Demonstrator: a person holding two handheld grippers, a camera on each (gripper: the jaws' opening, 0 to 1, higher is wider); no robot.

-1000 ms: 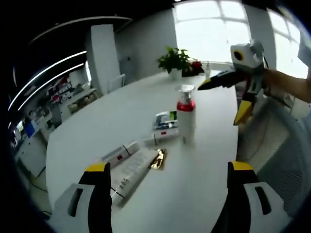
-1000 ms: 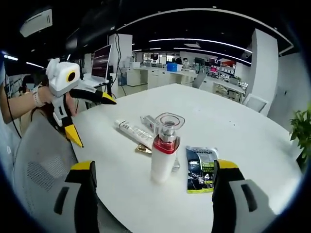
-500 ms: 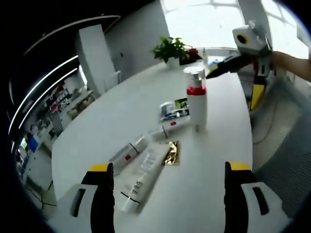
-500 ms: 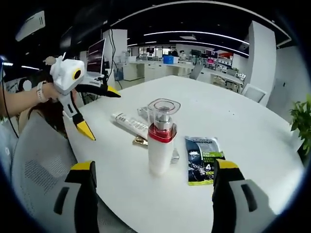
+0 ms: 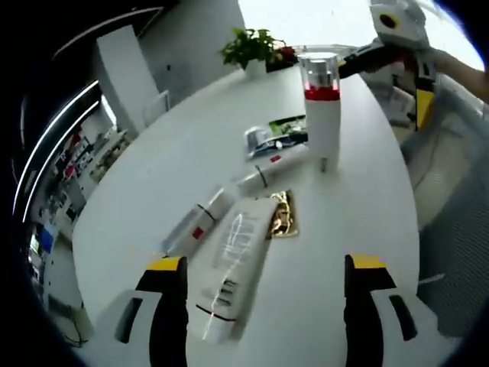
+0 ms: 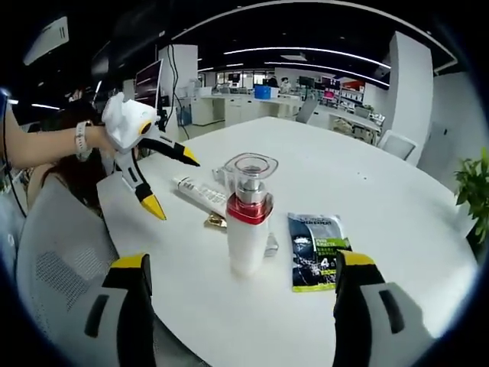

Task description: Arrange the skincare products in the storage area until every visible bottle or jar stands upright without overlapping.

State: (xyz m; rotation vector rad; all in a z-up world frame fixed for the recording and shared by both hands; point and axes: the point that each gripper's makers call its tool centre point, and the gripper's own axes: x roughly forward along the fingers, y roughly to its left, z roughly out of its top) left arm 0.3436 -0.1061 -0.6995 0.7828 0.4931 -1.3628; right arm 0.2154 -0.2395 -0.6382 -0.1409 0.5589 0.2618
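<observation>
We hold a tool in each hand, and both the left tool [image 5: 260, 287] and the right tool [image 6: 238, 294] have their jaws spread wide with nothing between them. On a large white round surface [image 6: 382, 199] one pump bottle [image 6: 248, 218], white with a red collar and a clear cap, stands upright near the middle. Beside it lie several products flat on their sides: a wide white tube [image 5: 233, 267] nearest our left tool, two slimmer tubes [image 5: 200, 220] end to end just past it, a small gold sachet [image 5: 283, 224] touching the wide tube, and a dark printed sachet [image 6: 317, 248] near the bottle. We judge the tubes light, soft and likely to dent, so we would pinch each near its stiff cap end and stand it on the cap. The bottle looks tall and narrow, rigid and smooth, so easy to knock over; the lower body seems the safest grip. The sachets are limp and flat, hard to lift off a smooth top. Around us is a bright open-plan office with desks, a monitor, white columns, a potted plant [image 5: 256, 50] at the far edge, and a mesh chair [image 6: 53, 260] close by.
</observation>
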